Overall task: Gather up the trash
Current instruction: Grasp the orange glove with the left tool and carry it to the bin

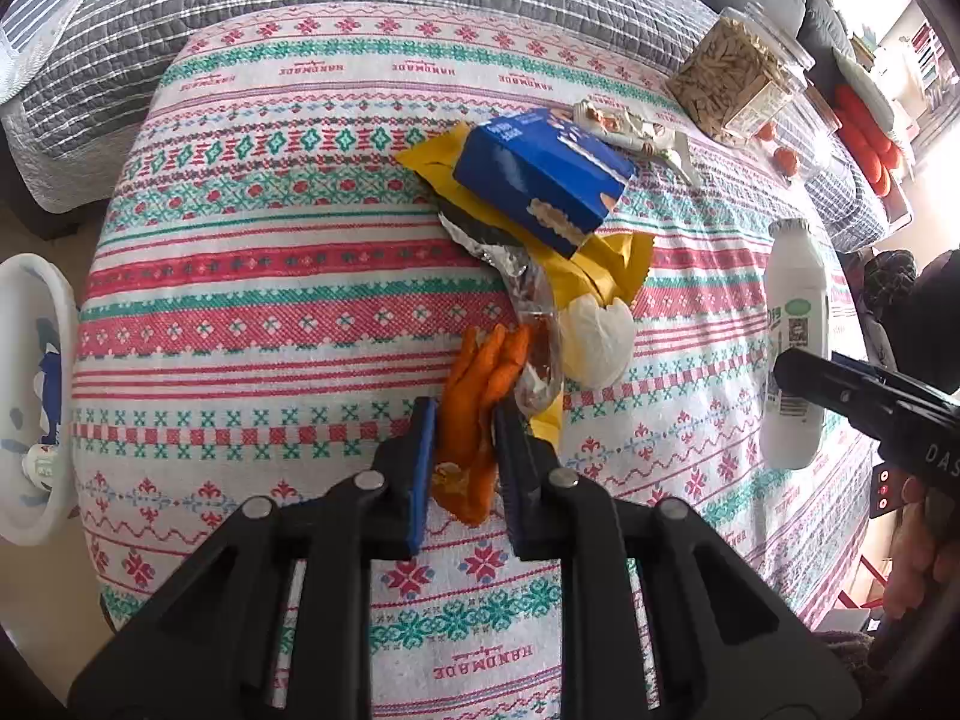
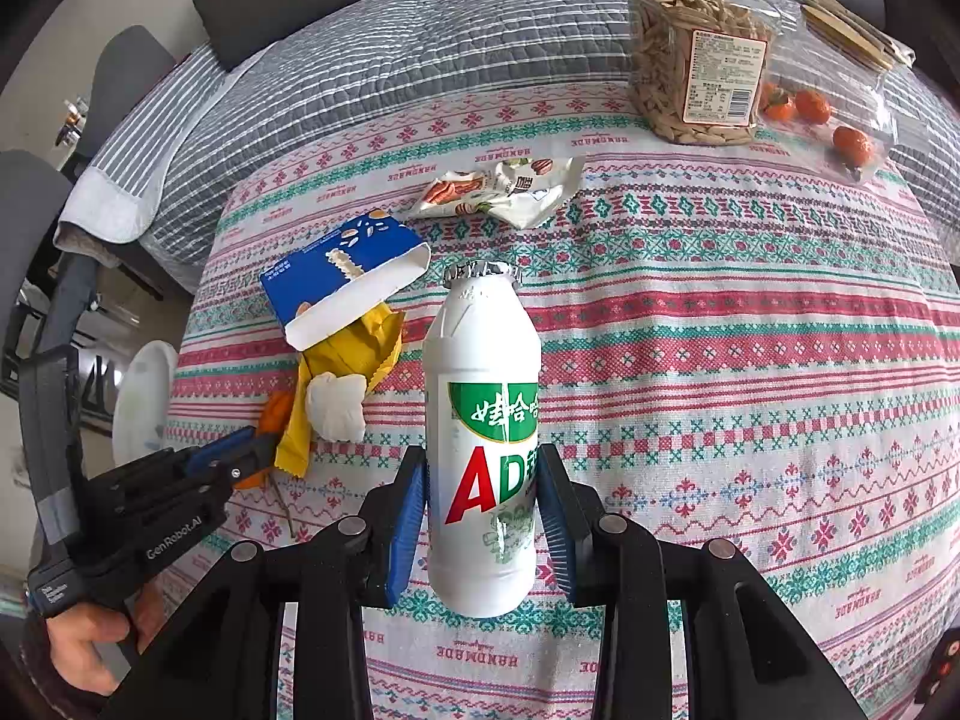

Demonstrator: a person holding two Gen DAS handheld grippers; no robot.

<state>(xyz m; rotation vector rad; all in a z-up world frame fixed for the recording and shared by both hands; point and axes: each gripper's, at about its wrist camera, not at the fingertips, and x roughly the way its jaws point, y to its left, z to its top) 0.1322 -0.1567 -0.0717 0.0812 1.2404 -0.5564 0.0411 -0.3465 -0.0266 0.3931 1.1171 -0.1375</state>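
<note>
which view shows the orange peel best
The left wrist view: the orange peel sits close and unobstructed between the left hand-held gripper fingers. The right wrist view shows only a sliver behind the yellow wrapper.

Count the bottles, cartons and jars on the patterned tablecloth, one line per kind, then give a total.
white bottle: 1
blue carton: 1
clear jar of seeds: 1
Total: 3
</note>
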